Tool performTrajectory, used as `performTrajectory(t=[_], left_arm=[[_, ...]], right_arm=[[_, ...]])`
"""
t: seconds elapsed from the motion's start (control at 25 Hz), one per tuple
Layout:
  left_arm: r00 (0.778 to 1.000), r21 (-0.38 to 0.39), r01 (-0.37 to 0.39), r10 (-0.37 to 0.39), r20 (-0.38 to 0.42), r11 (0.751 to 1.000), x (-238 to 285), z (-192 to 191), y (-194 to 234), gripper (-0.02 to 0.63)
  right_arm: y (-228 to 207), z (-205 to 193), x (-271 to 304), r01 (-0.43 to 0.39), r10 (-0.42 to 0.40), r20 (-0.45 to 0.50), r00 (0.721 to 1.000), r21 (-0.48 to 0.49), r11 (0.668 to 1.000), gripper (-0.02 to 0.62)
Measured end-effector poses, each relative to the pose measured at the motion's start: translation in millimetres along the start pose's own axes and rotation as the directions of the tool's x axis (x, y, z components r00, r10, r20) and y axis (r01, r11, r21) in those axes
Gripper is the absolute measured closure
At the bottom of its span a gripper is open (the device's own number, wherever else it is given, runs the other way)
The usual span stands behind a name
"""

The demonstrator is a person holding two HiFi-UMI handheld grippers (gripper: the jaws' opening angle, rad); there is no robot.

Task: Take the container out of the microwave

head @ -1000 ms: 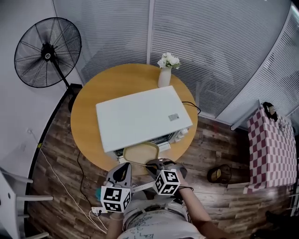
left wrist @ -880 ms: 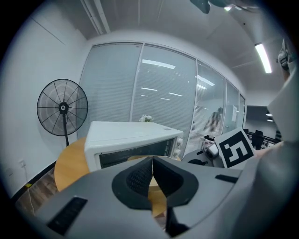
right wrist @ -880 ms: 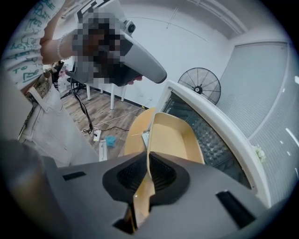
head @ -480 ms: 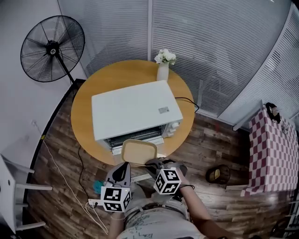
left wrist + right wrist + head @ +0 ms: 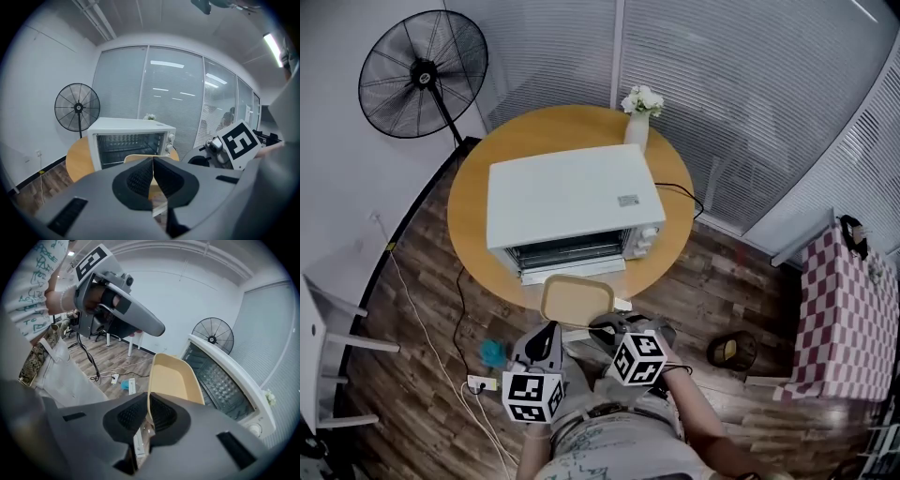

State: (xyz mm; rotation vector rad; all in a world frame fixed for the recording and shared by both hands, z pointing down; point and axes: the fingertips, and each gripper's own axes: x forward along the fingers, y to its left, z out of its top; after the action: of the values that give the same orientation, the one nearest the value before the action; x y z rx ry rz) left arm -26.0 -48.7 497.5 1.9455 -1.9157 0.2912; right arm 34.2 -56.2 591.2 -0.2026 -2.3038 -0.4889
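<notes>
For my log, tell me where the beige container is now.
Head view, centre: the beige container hangs just in front of the open white oven, its near rim pinched by the right gripper.

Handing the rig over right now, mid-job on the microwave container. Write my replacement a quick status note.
Right claw: shut on the near rim of the beige container.
Left claw: shut, empty, held beside the right one.
Microwave: on the round table, door open; only its rack shows inside.
Done: the container is out of the cavity, held in the air in front of the open door.
Left: probably set it down on a bare part of the table; the door is not yet shut.
</notes>
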Motion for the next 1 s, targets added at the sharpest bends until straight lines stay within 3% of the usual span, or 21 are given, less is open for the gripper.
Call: performTrajectory(t=[0.32, 1.0], left_arm=[[0.999, -0.029, -0.032, 0.032, 0.013, 0.999, -14, -12, -13, 0.592], [1.000, 0.008, -0.022, 0.022, -0.009, 1.000, -16, -10, -4, 0.592]], right_arm=[[9, 4, -13, -0.017, 0.018, 0.029, 0.999, -0.033, 0.999, 0.588], [10, 13, 2, -0.028, 0.029, 0.016, 0.999, -0.043, 0.999, 0.588]])
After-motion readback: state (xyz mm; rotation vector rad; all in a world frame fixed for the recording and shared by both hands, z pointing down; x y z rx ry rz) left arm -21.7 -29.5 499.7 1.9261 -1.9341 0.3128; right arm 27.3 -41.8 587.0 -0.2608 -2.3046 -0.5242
